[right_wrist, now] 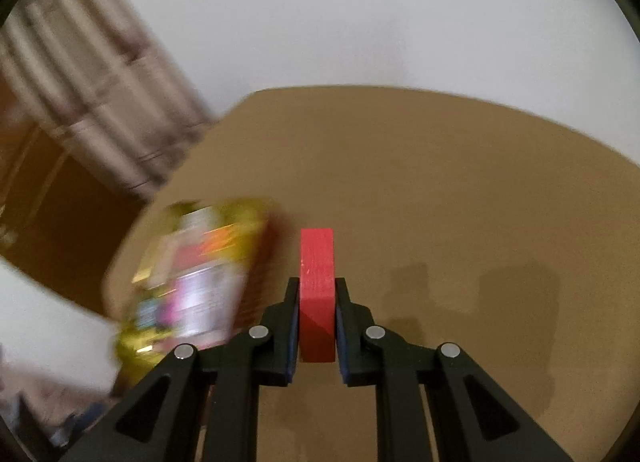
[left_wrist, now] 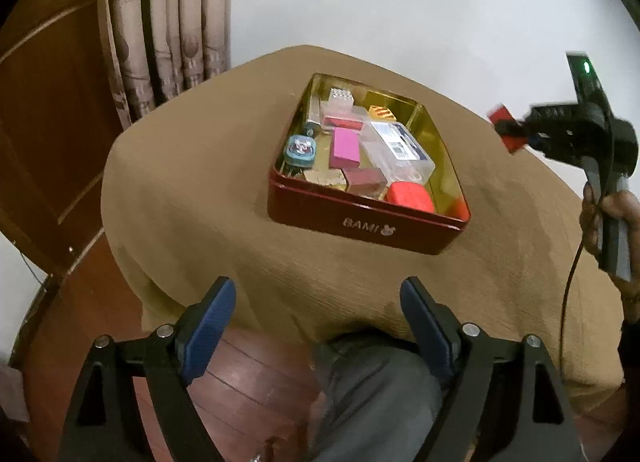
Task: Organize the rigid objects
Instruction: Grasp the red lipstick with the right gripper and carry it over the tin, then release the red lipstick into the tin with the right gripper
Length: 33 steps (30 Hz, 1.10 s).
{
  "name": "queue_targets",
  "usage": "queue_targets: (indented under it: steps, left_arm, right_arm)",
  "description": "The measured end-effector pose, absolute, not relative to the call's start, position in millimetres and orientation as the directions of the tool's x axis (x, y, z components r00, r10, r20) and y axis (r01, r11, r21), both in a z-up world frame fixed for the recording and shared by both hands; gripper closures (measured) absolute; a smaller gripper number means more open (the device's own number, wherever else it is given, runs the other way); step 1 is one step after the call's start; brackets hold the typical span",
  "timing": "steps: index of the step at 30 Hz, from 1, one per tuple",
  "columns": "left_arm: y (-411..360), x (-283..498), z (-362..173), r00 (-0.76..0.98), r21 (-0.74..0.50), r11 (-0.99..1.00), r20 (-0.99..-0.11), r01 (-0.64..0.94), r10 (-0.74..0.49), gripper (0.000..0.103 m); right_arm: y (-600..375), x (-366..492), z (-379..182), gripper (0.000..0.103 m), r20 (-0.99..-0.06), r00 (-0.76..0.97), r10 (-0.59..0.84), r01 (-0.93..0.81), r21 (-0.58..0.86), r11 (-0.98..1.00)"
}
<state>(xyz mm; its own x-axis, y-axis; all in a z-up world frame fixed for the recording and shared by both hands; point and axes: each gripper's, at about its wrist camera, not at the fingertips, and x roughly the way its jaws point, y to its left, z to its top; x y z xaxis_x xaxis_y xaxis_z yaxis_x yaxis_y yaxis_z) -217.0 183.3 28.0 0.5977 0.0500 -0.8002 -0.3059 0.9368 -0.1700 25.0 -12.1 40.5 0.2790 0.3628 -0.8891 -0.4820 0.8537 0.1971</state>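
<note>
A red tin (left_wrist: 366, 224) with a gold inside sits on the brown-clothed table (left_wrist: 192, 198). It holds several small rigid things: a pink block (left_wrist: 345, 148), a clear plastic case (left_wrist: 396, 146), a red block (left_wrist: 410, 195), a teal tin (left_wrist: 300, 149). My left gripper (left_wrist: 316, 296) is open and empty, above the table's near edge. My right gripper (right_wrist: 317, 292) is shut on a red block (right_wrist: 317, 286), held above the table to the right of the tin (right_wrist: 192, 274), which is blurred. The right gripper (left_wrist: 516, 132) with its red block (left_wrist: 505, 118) shows in the left wrist view.
A curtain (left_wrist: 168, 22) and a wooden door (left_wrist: 44, 122) stand at the back left by a white wall. A wooden floor (left_wrist: 248, 382) and the person's leg (left_wrist: 372, 390) lie below the table's near edge. A cable (left_wrist: 568, 294) hangs from the right hand.
</note>
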Motion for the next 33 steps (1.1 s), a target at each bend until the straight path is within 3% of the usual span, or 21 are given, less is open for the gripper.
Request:
queue_targets:
  steps: [6,9,17,21,22,24,27,28,29,30,31,33]
  left_arm:
    - [182.6,-220.3,31.0,0.603,-0.159,0.942,-0.796,-0.295,0.054,0.021]
    - [182.7,-220.6,32.5,0.606,-0.141,0.944,-0.792,-0.297,0.073,0.018]
    - [193.9,-215.6,20.8,0.568,-0.166,0.930,-0.821,-0.327,0.054,0.018]
    - [200.7,-211.8,18.6,0.557,-0.159,0.924,-0.828,-0.348,0.068,0.018]
    - [201.4,-211.2,18.6,0.556,-0.159,0.922,-0.828,-0.352,0.069,0.018]
    - [205.7,-209.1,20.3,0.563,-0.163,0.921,-0.823,-0.353,0.070,0.018]
    - [210.7,-207.1,28.6,0.607,-0.150,0.928,-0.789,-0.342,0.096,0.018]
    - [211.0,-206.0,30.5,0.613,-0.141,0.929,-0.783,-0.343,0.107,0.018]
    - [211.5,-204.2,33.3,0.622,-0.131,0.931,-0.774,-0.342,0.119,0.018]
    - [212.0,-203.4,37.2,0.643,-0.129,0.933,-0.756,-0.336,0.127,0.018]
    - [212.0,-203.3,39.1,0.654,-0.126,0.934,-0.745,-0.333,0.133,0.018]
    - [209.9,-202.9,44.5,0.683,-0.098,0.940,-0.712,-0.328,0.164,0.018]
  right_arm:
    - [66.7,1.4,32.2,0.088,-0.906,0.198,0.373,-0.577,0.200,0.792]
    - [98.1,14.2,16.6,0.088,-0.928,0.215,0.303,-0.598,0.119,0.792]
    - [124.9,34.5,-25.8,0.087,-0.958,0.254,0.135,-0.585,-0.041,0.810]
    - [122.6,35.5,-35.1,0.083,-0.960,0.235,0.151,-0.577,-0.013,0.816]
    - [121.9,31.5,-32.5,0.076,-0.956,0.261,0.134,-0.576,-0.043,0.816]
    - [113.6,17.9,-16.9,0.074,-0.937,0.306,0.166,-0.572,-0.043,0.819]
    - [93.5,-36.5,29.8,0.069,-0.839,0.435,0.326,-0.597,0.003,0.802]
    - [86.5,-65.6,45.7,0.056,-0.786,0.508,0.352,-0.597,-0.027,0.802]
    - [79.3,-90.8,56.7,0.032,-0.733,0.578,0.358,-0.583,-0.064,0.810]
    - [71.8,-117.1,65.3,0.023,-0.669,0.651,0.358,-0.558,-0.102,0.823]
    - [61.9,-149.6,72.4,0.016,-0.583,0.724,0.368,-0.534,-0.137,0.834]
    - [47.4,-183.4,80.0,0.016,-0.512,0.770,0.380,-0.524,-0.170,0.835]
